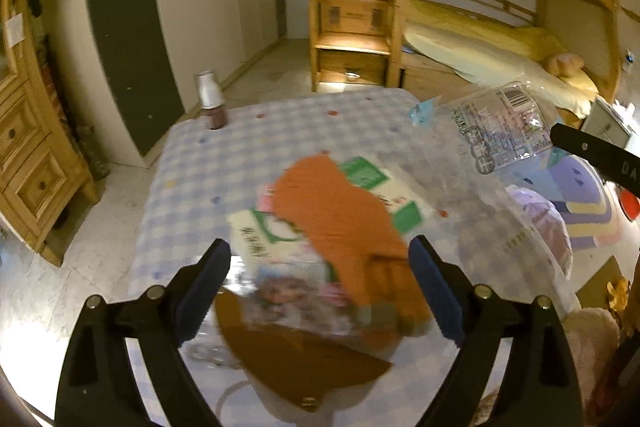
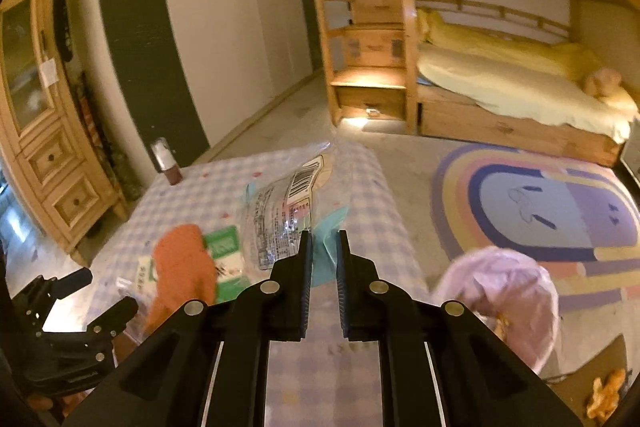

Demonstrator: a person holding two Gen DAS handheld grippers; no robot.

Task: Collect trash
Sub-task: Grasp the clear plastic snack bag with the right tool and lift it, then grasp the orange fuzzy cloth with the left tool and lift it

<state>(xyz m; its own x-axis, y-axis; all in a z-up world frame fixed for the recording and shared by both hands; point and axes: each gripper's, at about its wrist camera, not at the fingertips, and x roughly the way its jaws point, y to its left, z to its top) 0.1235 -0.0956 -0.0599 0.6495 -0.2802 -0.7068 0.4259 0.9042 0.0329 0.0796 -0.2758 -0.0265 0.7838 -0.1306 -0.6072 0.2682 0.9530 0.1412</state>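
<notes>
The right gripper [image 2: 323,255] is pinched on the corner of a clear plastic wrapper [image 2: 282,215], lifted above the checked tablecloth [image 2: 200,199]. The step in hand looks like carrying this piece to the pale purple trash bag [image 2: 516,291] just right of the table's near edge. The left gripper [image 1: 320,275] stands released, its jaws wide over an orange wrapper [image 1: 340,211] and a green-and-white package [image 1: 372,183] lying on the near part of the table; it grips neither. A small bottle [image 1: 212,99] stands at the far left corner. Next, the right hand likely needs to swing right over the bag's mouth and let go.
</notes>
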